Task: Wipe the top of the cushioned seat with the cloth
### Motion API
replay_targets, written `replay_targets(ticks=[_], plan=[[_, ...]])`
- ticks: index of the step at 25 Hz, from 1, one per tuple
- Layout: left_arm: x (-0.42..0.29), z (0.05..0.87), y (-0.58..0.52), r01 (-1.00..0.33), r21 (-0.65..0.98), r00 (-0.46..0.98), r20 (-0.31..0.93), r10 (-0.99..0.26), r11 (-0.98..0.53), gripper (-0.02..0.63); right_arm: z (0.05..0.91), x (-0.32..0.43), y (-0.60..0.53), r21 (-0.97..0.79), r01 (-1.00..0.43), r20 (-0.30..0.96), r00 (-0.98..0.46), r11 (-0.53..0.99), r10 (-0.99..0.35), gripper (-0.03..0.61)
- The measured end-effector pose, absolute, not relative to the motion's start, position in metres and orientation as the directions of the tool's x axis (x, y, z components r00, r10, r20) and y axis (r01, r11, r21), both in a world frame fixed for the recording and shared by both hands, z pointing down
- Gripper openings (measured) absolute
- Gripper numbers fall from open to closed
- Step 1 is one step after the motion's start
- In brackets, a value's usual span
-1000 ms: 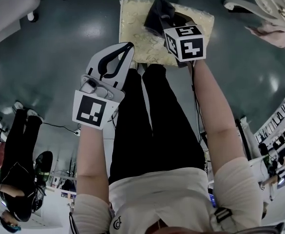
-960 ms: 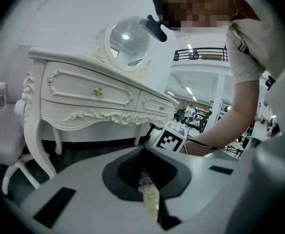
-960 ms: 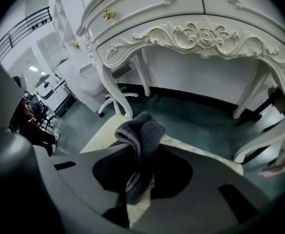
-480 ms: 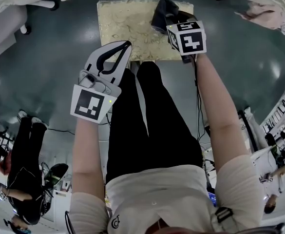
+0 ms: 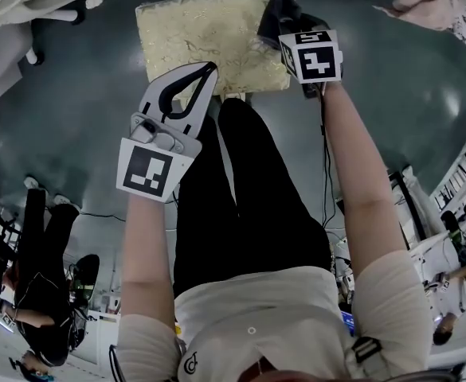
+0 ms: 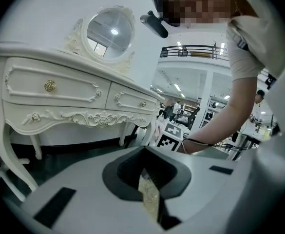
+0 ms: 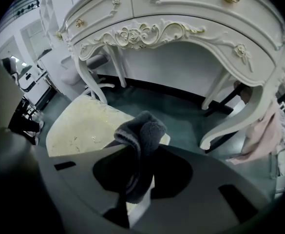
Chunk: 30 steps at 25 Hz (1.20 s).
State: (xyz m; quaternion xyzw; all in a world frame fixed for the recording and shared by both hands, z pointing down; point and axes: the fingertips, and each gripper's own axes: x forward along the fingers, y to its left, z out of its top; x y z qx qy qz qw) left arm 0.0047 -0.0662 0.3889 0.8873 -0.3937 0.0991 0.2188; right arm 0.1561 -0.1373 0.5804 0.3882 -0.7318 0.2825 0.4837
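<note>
The cream cushioned seat (image 5: 197, 38) stands on the dark floor ahead of my legs; it also shows below the jaws in the right gripper view (image 7: 84, 126). My right gripper (image 5: 287, 24) is shut on a dark grey cloth (image 5: 276, 13), which sits at the seat's right edge. In the right gripper view the cloth (image 7: 141, 130) bunches up between the jaws of the right gripper (image 7: 141, 152). My left gripper (image 5: 209, 70) hangs shut and holds nothing, its tips over the seat's near edge. A sliver of cream cushion shows behind the left gripper (image 6: 144, 150).
A white ornate dressing table (image 7: 181, 13) stands past the seat, with its oval mirror (image 6: 109, 33) above the drawers. A pink cloth (image 5: 424, 10) hangs at its right leg. A chair base (image 5: 49, 6) is at the far left. A person (image 5: 37, 293) stands behind me on the left.
The right gripper has carried the cloth rightward across the seat, from near its middle to its right edge. The left gripper has kept its place, shut.
</note>
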Motion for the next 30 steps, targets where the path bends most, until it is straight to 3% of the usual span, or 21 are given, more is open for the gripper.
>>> replay_targets(ticks=[7, 13, 30], plan=[[0.017, 0.388, -0.055, -0.735, 0.332, 0.678, 0.346, -0.649, -0.591, 0.012, 0.578, 0.189, -0.14, 0.004, -0.862, 0.93, -0.183, 0.506, -0.319, 0.077], [0.003, 0.387, -0.036, -0.728, 0.347, 0.685, 0.352, -0.637, -0.591, 0.012, 0.556, 0.17, -0.13, -0.04, -0.88, 0.906, -0.232, 0.474, -0.355, 0.077], [-0.133, 0.378, 0.02, -0.785, 0.344, 0.615, 0.341, -0.711, -0.514, 0.012, 0.54, -0.061, -0.029, -0.225, -0.722, 0.862, -0.46, 0.654, -0.213, 0.077]])
